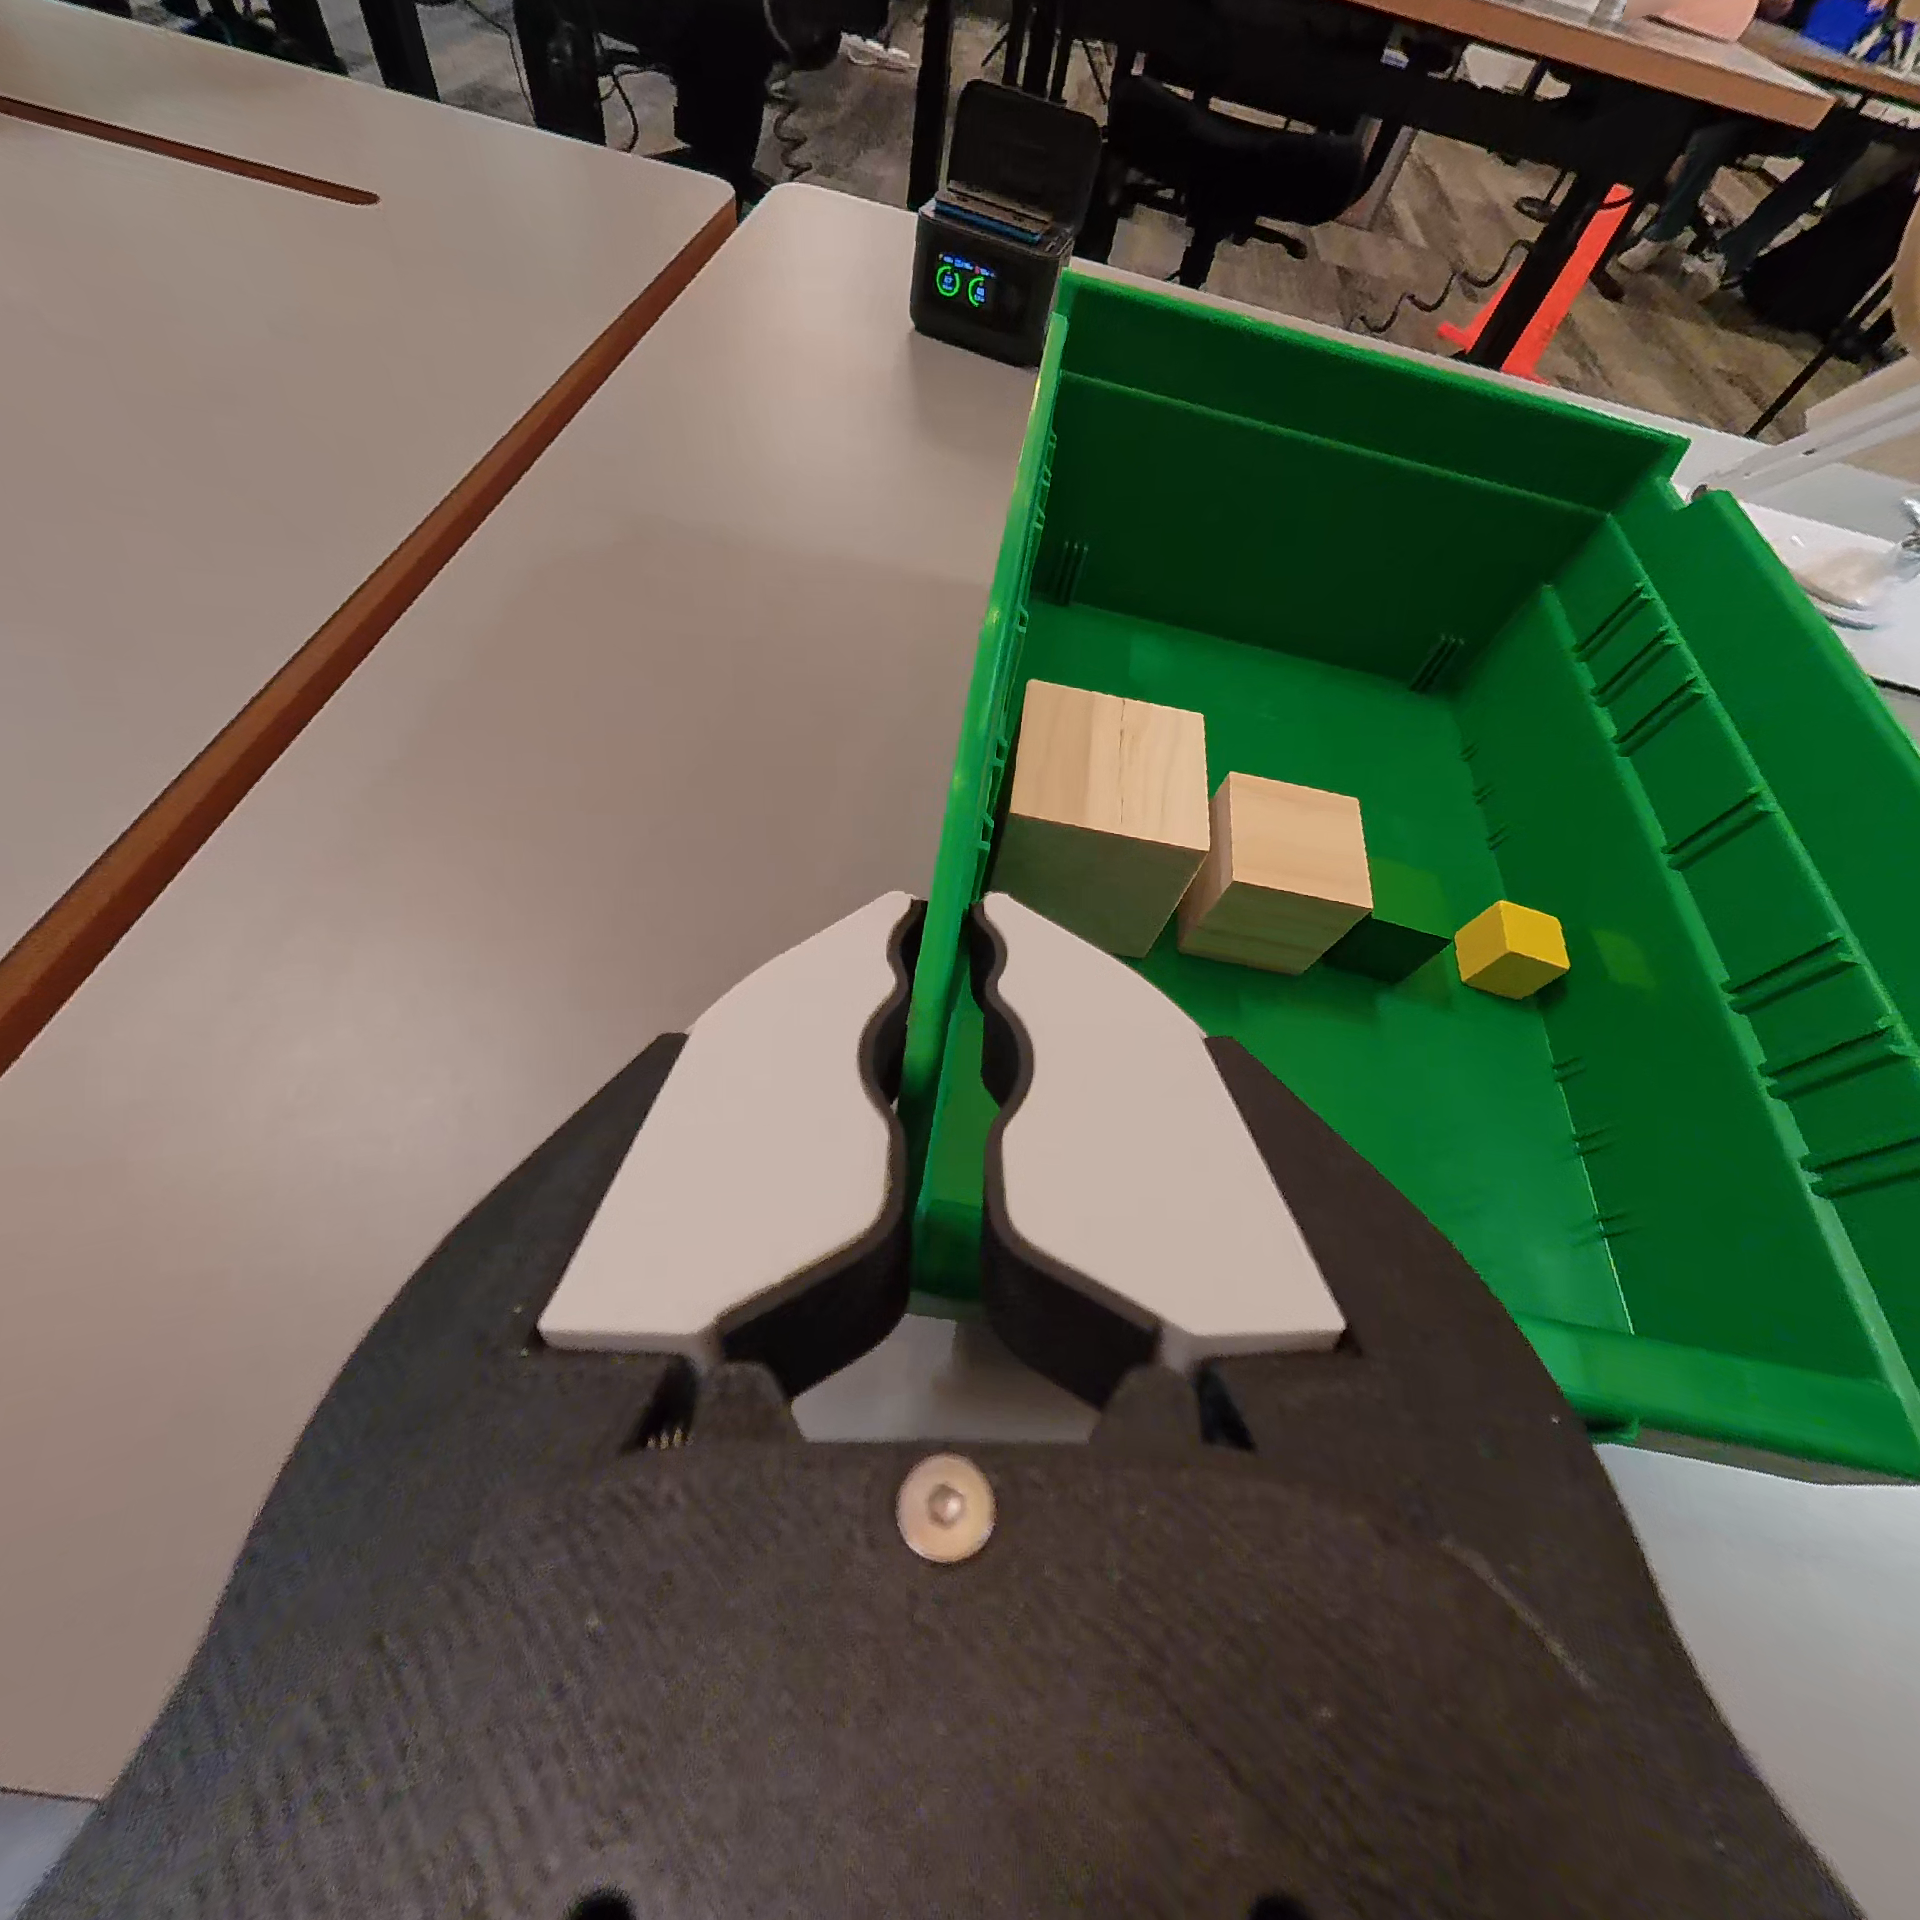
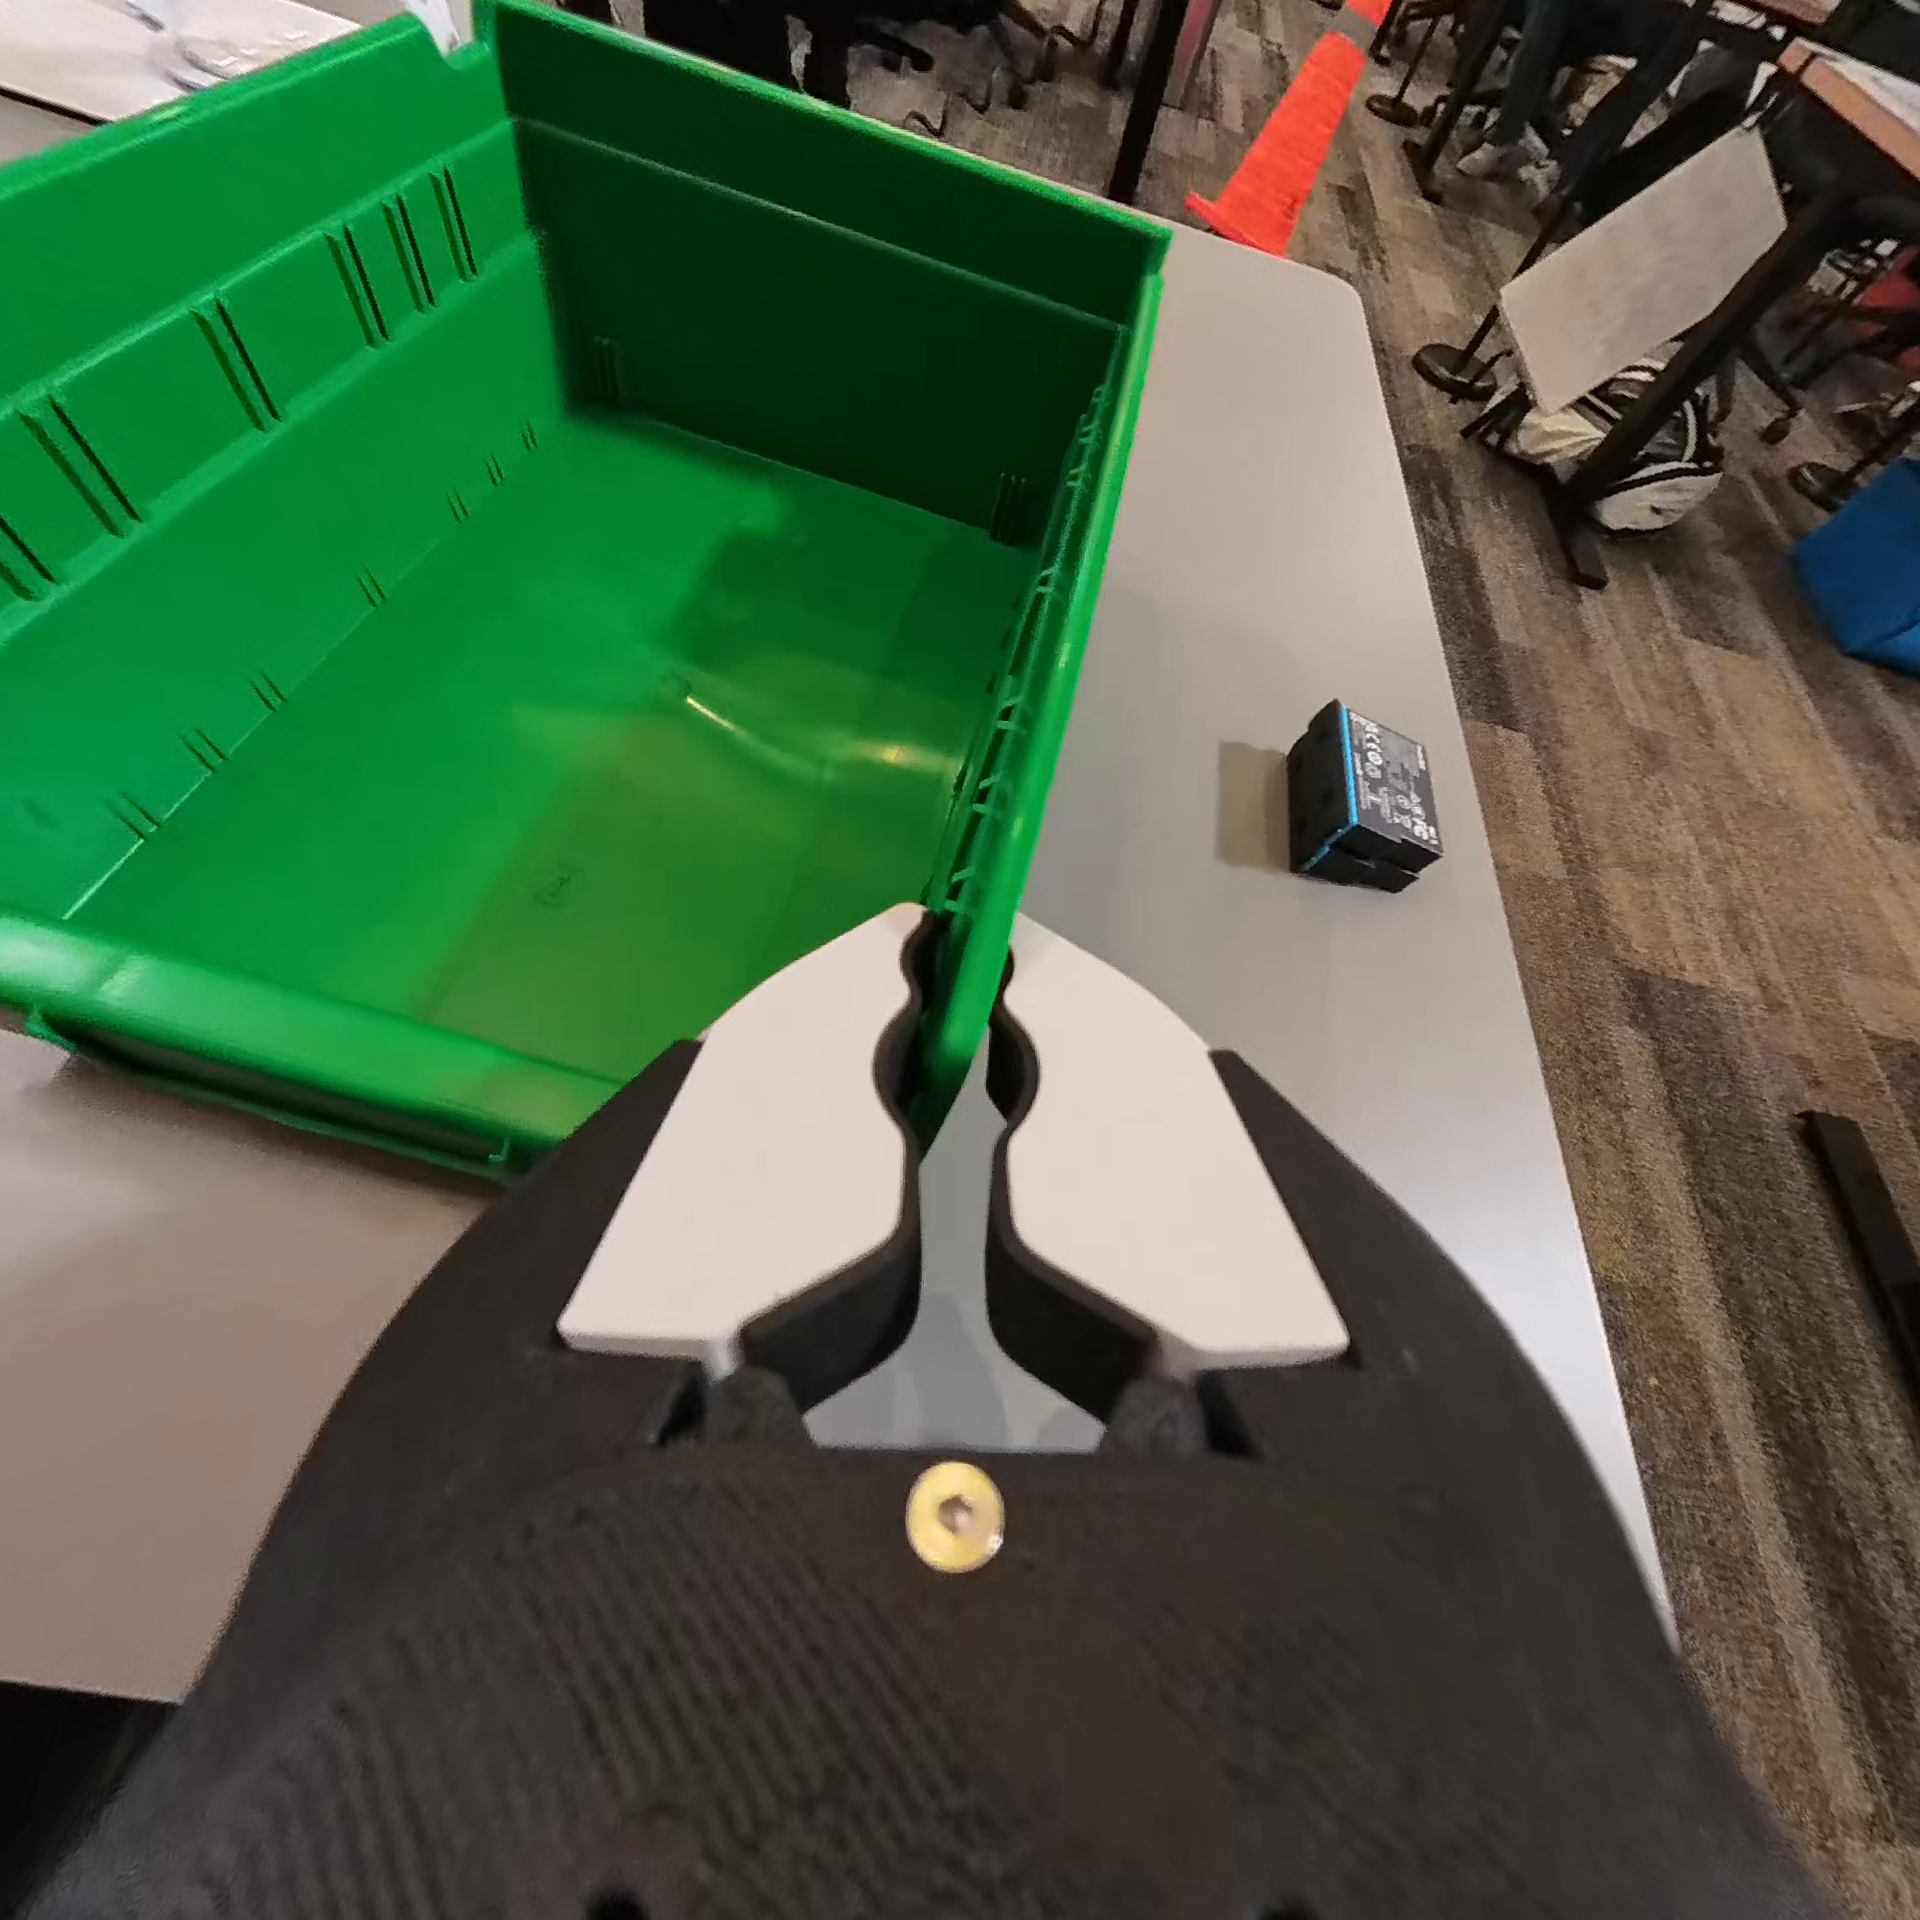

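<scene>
My left gripper (image 1: 945, 904) is shut on the left side wall of a green plastic bin (image 1: 1299, 520), one finger outside and one inside. In that bin, against the held wall, stand a large wooden block (image 1: 1107, 800), a smaller wooden block (image 1: 1283, 868), a dark green cube (image 1: 1387, 948) and a yellow cube (image 1: 1510, 948) in a row. My right gripper (image 2: 961, 920) is shut on the right side wall of a green bin (image 2: 779, 343). No blocks show inside it in the right wrist view. Neither view shows the other gripper.
The bins sit on a grey table (image 1: 623, 675). A black charger case with a lit screen (image 1: 992, 281) stands behind the bin's left corner. A black battery pack (image 2: 1361, 800) lies right of the bin. The table's right edge (image 2: 1496, 935) drops to carpet, with an orange cone (image 2: 1288, 135) beyond.
</scene>
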Available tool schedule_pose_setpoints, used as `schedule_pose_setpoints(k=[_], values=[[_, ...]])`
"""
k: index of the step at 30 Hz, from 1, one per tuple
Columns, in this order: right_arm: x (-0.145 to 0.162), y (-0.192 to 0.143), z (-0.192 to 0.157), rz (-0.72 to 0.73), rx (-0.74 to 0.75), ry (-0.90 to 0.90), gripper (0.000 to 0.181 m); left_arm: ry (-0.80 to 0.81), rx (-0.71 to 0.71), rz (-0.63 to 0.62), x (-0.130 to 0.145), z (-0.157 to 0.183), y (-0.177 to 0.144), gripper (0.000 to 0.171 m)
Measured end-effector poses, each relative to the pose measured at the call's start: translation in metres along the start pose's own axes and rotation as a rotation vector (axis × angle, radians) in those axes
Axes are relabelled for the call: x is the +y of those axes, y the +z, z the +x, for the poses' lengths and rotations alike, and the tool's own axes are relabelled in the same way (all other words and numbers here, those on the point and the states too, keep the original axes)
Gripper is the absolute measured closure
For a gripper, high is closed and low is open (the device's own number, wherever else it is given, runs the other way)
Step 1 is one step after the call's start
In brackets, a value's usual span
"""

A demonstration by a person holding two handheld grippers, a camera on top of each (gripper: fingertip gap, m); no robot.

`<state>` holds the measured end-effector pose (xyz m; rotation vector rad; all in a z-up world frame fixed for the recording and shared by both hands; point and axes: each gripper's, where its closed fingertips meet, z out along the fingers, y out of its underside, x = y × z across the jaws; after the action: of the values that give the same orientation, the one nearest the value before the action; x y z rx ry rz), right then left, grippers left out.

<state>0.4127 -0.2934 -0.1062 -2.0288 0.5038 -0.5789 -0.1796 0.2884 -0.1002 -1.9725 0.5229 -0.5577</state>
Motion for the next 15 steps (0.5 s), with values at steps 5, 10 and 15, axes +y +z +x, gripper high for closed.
schedule_pose_setpoints(k=[5,10,15], values=[[0.0003,-0.0006,-0.0005,0.002,-0.011,-0.006,0.174,0.008,-0.008,0.0,0.0001,-0.0002,0.0002,0.163],[-0.0055,-0.0045,0.0003,0.018,-0.027,-0.037,0.174,-0.007,-0.001,0.003,-0.0002,0.0001,0.0005,0.164],[-0.0073,-0.0019,0.0011,0.004,-0.006,-0.061,0.174,-0.013,0.0,0.002,0.0,0.0001,0.0004,0.164]])
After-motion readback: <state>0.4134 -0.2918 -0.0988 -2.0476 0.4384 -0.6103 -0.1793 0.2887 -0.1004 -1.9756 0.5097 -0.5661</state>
